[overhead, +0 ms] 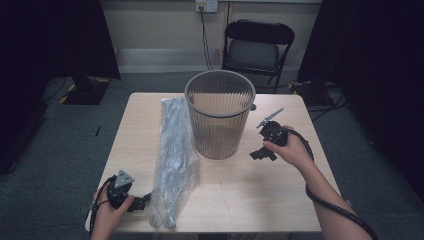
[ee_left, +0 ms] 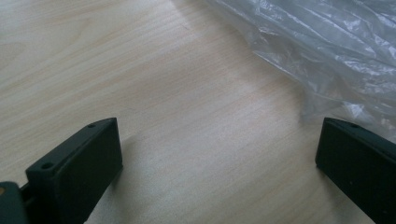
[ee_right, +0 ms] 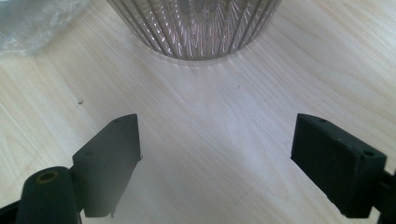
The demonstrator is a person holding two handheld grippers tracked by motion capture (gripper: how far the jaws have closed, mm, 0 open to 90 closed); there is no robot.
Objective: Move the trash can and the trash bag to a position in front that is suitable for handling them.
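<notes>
Left gripper view: your left gripper (ee_left: 219,158) stands released, its 2 jaws wide apart over bare table (ee_left: 116,70), the clear plastic bag (ee_left: 327,51) just beyond the far jaw, untouched. Right gripper view: your right gripper (ee_right: 217,161) is likewise released, nothing between its jaws, aimed at the base of the ribbed wastebasket (ee_right: 196,28). High view: bag lies lengthwise just left of the wastebasket.

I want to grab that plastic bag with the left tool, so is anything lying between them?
Nothing visible is. The left tool stands open over bare table, and the plastic bag lies just beyond its jaws. The bin stands farther off, beside the bag.
</notes>
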